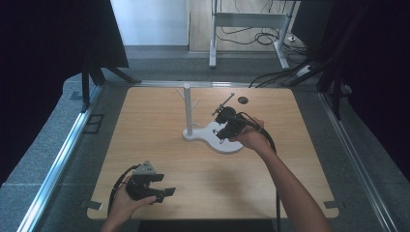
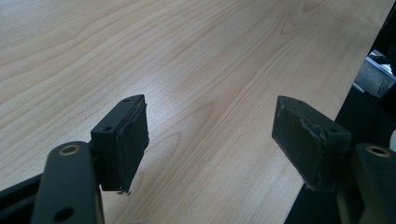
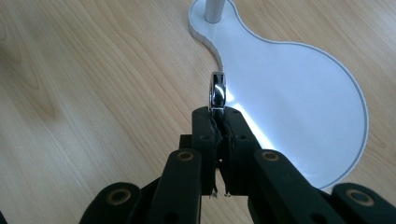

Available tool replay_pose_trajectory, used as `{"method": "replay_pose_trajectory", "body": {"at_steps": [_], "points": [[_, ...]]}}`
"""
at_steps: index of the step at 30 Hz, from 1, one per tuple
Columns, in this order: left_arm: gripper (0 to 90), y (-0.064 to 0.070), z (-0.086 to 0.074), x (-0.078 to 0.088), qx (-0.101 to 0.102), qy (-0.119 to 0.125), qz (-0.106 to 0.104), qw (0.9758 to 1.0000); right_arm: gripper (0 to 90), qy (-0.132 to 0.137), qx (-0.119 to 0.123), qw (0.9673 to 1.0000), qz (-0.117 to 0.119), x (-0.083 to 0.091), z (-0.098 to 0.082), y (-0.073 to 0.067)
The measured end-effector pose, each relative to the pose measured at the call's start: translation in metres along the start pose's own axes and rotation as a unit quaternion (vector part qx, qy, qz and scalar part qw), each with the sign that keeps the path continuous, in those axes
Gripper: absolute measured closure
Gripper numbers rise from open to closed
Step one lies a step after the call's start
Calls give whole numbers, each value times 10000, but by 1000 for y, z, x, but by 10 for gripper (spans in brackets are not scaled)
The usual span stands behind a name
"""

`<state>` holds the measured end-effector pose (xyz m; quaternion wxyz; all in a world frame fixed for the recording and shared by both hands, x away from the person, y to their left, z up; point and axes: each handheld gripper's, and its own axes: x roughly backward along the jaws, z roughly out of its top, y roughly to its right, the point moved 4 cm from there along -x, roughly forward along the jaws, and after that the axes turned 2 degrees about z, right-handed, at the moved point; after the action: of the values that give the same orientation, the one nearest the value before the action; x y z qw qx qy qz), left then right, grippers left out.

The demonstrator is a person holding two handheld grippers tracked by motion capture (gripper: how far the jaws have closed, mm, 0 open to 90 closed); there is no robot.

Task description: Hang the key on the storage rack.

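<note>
right gripper (image 3: 218, 116) held above the white stand base (image 3: 299, 93), fingers (image 3: 205, 135) pressed together on a small shiny metal ring (image 3: 217, 91); ring upright, edge-on, sticking up out of the fingertips, lower part hidden between the pads. seen in the right gripper view over the near edge of the narrow neck of the base, where the round plate meets the smaller foot of the white post (image 3: 214, 9). in the high view, right gripper (image 1: 223, 130) over the round end of the stand base (image 1: 227, 145), just right of the upright post (image 1: 187, 108) with its short side pegs; ring too small to make out there. right hand (image 1: 249, 137) wrapped around the gripper body, cable trailing back along the forearm.

left gripper (image 1: 167, 193) near the front left of the table (image 1: 145, 125), well apart from the stand, held in the left hand (image 1: 123, 203). left fingers (image 2: 126, 140) spread wide, nothing between them, bare wood grain below and the table edge at right in the left gripper view.
</note>
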<state>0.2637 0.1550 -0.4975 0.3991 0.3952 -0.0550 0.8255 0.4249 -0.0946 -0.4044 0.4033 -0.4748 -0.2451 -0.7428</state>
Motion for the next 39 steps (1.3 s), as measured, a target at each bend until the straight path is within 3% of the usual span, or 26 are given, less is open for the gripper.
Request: {"method": "replay_pose_trajectory", "body": {"at_steps": [39], "points": [[274, 2, 0, -1, -40, -8, -36, 10000, 850, 137, -302, 9994, -61, -9, 39, 24]]}}
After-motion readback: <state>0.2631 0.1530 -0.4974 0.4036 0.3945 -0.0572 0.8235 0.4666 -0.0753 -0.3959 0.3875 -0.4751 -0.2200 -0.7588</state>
